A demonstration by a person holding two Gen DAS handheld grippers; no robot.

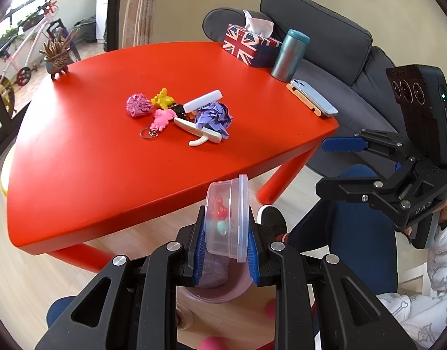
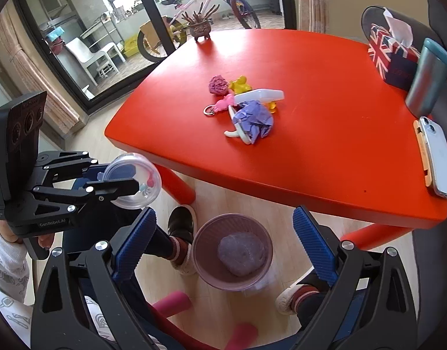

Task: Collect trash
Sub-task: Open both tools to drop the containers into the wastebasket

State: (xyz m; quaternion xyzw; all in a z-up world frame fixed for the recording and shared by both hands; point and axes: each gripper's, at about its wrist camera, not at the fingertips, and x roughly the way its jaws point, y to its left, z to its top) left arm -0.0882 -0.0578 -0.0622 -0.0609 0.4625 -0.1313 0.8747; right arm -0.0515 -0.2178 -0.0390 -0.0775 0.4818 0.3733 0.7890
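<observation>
Fingers of the left gripper (image 1: 226, 250) are clamping a lidded tub (image 1: 226, 218) (right gripper (image 2: 223, 248) gaping, empty) — tilting risks it slipping into the bin (image 2: 200, 245).

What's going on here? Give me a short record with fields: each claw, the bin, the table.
Left claw: shut on a clear lidded tub with small trinkets inside
Right claw: open, empty, above the bin
Bin: on the floor, one purple paper wad inside
Table: red; pink wad, purple wad, keychains and white pieces in the middle
</observation>
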